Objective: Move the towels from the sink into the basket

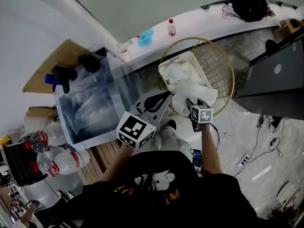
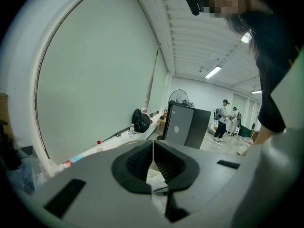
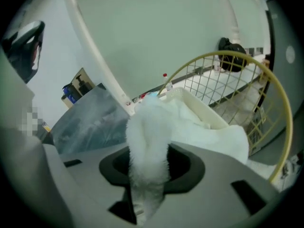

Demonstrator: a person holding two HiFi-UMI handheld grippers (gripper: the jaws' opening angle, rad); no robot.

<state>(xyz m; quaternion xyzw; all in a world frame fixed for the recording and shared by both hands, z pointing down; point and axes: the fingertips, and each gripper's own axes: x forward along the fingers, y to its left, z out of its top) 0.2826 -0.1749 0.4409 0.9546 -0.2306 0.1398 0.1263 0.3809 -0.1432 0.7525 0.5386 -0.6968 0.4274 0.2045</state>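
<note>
White fluffy towel [image 3: 147, 137] draped over wire basket [image 3: 211, 85] rim, more heaped inside

Ledge [image 1: 199, 19]: white, runs along the wall; carries a small red-capped bottle [image 1: 171, 27], a blue object [image 1: 146, 37] and a black bag [image 1: 250, 3].
Floor [image 1: 247, 144]: pale and glossy; the wire basket [image 1: 231, 80] with its yellow rim stands on it, just beside a dark cabinet [image 1: 278, 80]; cables [image 1: 270, 122] lie loose near the cabinet.
Wooden slats [image 1: 102, 156]: on the floor below the sink [image 1: 95, 103]; clear plastic bottles [image 1: 59, 160] with red caps beside them.
</note>
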